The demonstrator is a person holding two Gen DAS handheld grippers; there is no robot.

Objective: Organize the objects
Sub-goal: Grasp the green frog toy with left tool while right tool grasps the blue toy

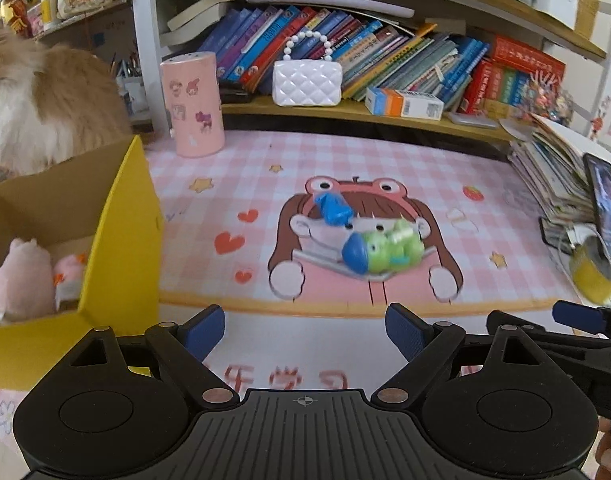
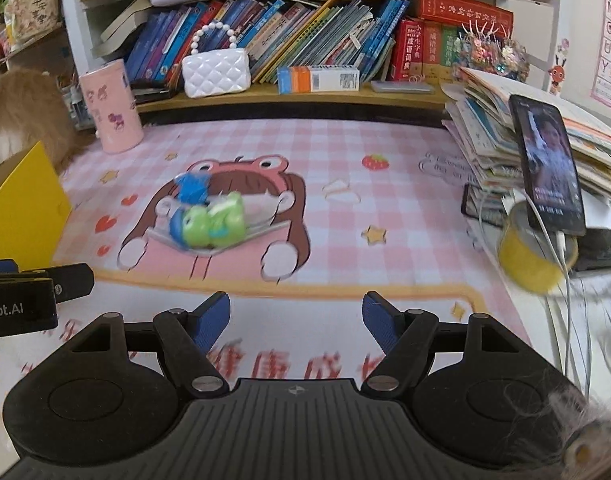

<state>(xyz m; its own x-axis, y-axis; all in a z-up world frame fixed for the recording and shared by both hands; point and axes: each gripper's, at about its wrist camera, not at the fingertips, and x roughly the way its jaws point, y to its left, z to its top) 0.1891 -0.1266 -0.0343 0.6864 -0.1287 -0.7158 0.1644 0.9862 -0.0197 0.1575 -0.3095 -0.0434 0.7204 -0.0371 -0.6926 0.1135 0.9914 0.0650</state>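
Both hand-held grippers, left [image 1: 305, 334] and right [image 2: 296, 322], hang released and empty over the counter [image 1: 485, 184]. The toys [image 1: 379, 250] lie ahead, untouched; next, I'd guess, grasp one for the box [image 1: 117, 240].

Bright even light, motion blur, fisheye-warped edges

I hold both level and side by side. My left hand-held gripper [image 1: 305, 330] has its blue fingers [image 1: 405, 334] spread wide, nothing between them. My right hand-held gripper [image 2: 296, 318] matches, jaws apart and empty.
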